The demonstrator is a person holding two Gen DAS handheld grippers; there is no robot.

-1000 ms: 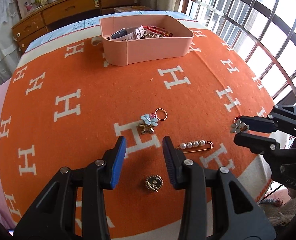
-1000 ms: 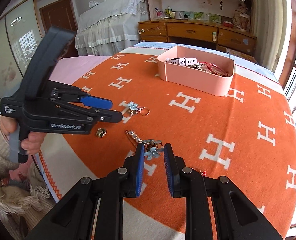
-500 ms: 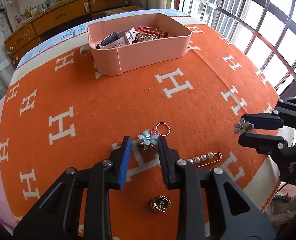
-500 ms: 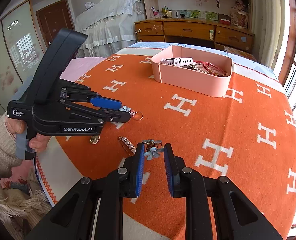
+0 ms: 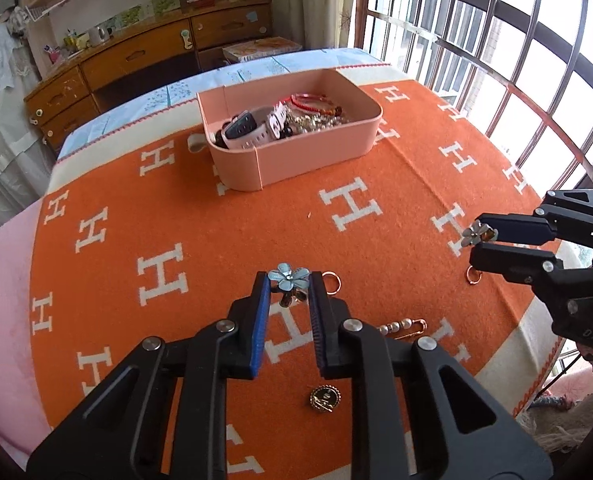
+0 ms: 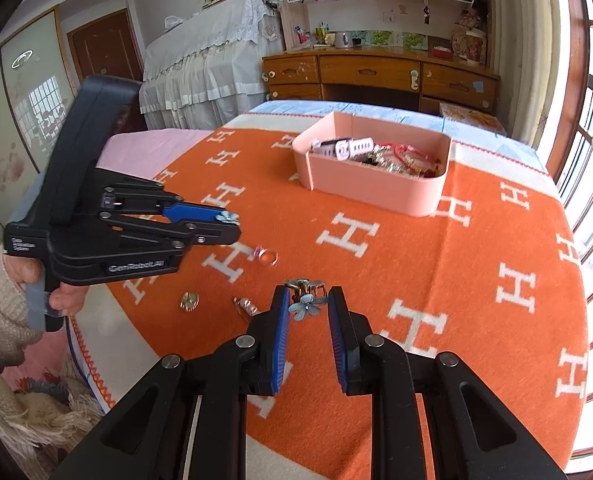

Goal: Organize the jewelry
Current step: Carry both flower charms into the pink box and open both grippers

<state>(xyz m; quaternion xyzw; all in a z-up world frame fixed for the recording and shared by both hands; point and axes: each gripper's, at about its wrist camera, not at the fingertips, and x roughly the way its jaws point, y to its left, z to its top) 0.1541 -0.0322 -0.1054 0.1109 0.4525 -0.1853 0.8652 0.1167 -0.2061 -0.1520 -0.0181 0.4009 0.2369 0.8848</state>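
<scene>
My left gripper point(image 5: 288, 282) is shut on a blue flower charm point(image 5: 287, 277) with a ring hanging beside it, held above the orange cloth. It also shows in the right wrist view point(image 6: 226, 224). My right gripper point(image 6: 306, 306) is shut on a second blue flower charm point(image 6: 306, 307); in the left wrist view point(image 5: 476, 238) it holds that charm point(image 5: 472, 235) off the cloth. A pink box point(image 5: 296, 160) with a watch and several bracelets stands at the far side, also in the right wrist view point(image 6: 376, 192).
A pearl pin point(image 5: 402, 326) and a round gold brooch point(image 5: 324, 398) lie on the cloth point(image 5: 176, 208) near the front edge. A wooden dresser point(image 6: 376, 76) stands behind the table. Window bars point(image 5: 516, 60) run along the right.
My left gripper moved forward, shut on the flower charm and lifted it off the cloth. My right gripper rose slightly with its charm still held.
</scene>
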